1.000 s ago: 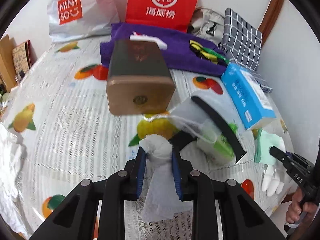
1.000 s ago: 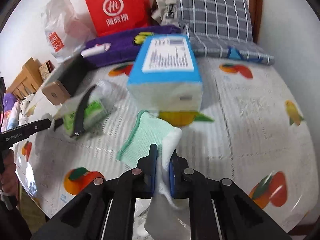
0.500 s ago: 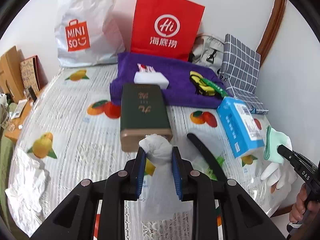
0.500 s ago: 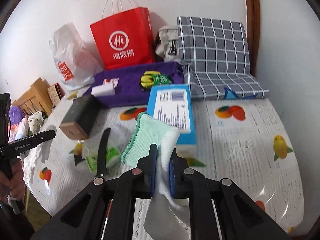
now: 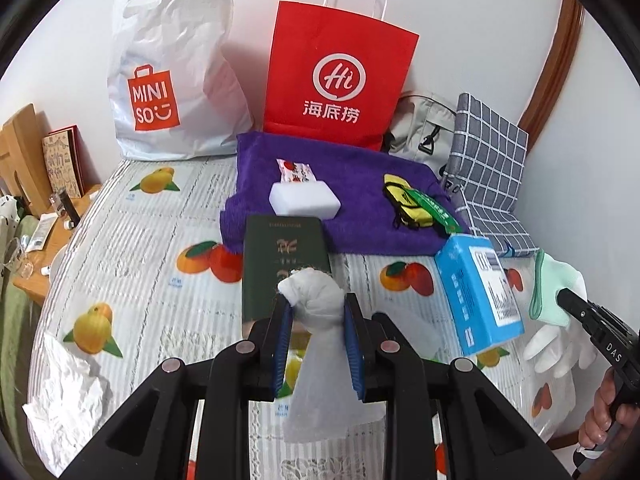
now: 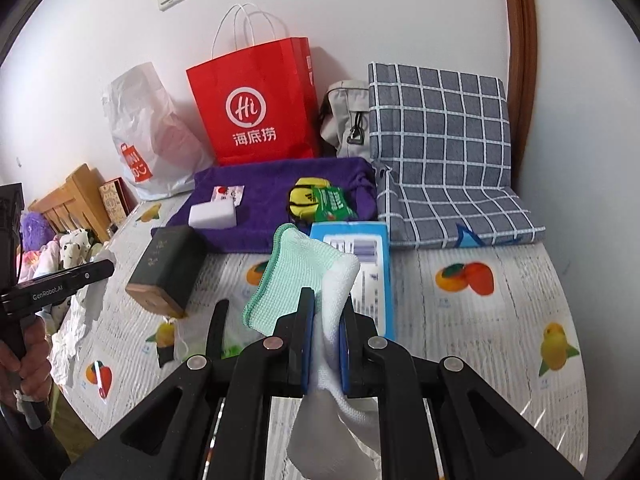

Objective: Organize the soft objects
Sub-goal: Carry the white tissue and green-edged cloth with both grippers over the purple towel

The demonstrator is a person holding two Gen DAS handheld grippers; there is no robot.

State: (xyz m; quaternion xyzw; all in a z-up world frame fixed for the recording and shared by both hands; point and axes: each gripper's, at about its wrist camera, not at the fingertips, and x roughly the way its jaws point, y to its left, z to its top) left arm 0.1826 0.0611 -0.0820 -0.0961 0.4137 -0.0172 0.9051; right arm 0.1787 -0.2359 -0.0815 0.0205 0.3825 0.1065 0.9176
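Gripping a knotted white tissue wad (image 5: 314, 294), the left fingers (image 5: 285, 344) hold it aloft for sorting; the right fingers (image 6: 306, 340) pinch a mint-cuffed white knit glove (image 6: 304, 276).

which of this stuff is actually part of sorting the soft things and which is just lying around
Part of the job:
- knotted white cloth, pinched in the left gripper
- white and green glove, pinched in the right gripper
- purple towel
- white sponge

Lying about:
- dark green box
- blue box
- red paper bag
- white shopping bag
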